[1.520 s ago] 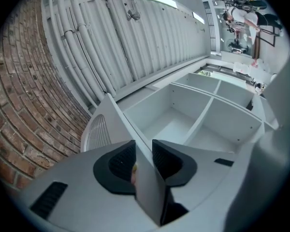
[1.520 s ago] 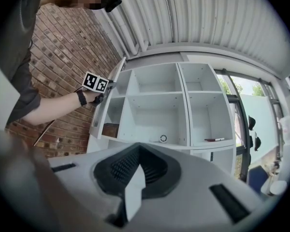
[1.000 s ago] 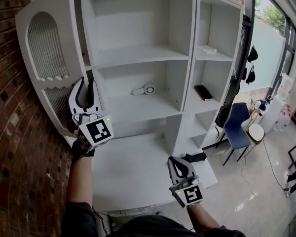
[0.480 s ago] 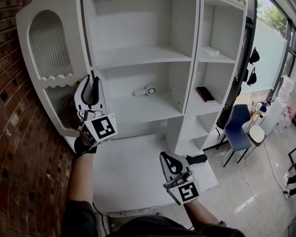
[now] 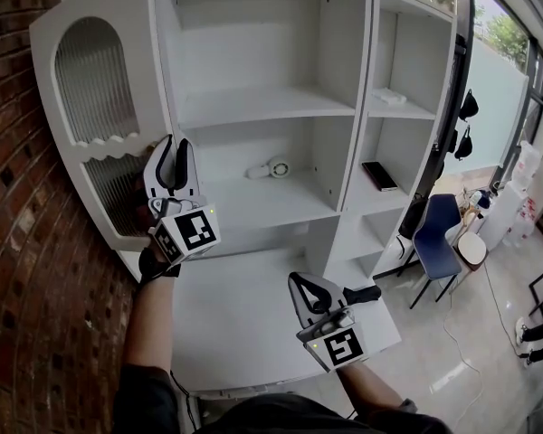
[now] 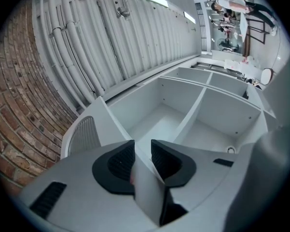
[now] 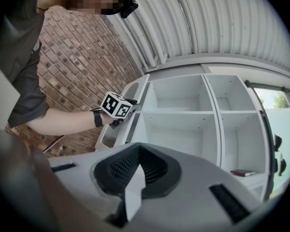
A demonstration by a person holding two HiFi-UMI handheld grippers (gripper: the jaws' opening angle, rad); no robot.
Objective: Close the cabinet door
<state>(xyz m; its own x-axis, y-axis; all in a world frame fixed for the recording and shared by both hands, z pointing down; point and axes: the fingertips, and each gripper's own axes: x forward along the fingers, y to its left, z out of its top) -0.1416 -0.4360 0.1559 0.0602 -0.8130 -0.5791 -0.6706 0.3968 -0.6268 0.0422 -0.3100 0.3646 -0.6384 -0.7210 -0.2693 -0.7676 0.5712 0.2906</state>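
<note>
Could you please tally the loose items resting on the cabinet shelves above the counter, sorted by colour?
White: 2 (round gadget, flat piece)
Dark: 1 (flat slab)
Total: 3

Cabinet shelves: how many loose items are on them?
3. A white round object on the wide middle shelf, a dark flat device on the narrow right shelf, and a small white item on the shelf above it. Lower shelves are partly hidden.

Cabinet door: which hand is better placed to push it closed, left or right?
Left. The left tongs grip the edge of the white cabinet door with arched ribbed panels; the right tongs hang low over the white counter, apart from the door.
</note>
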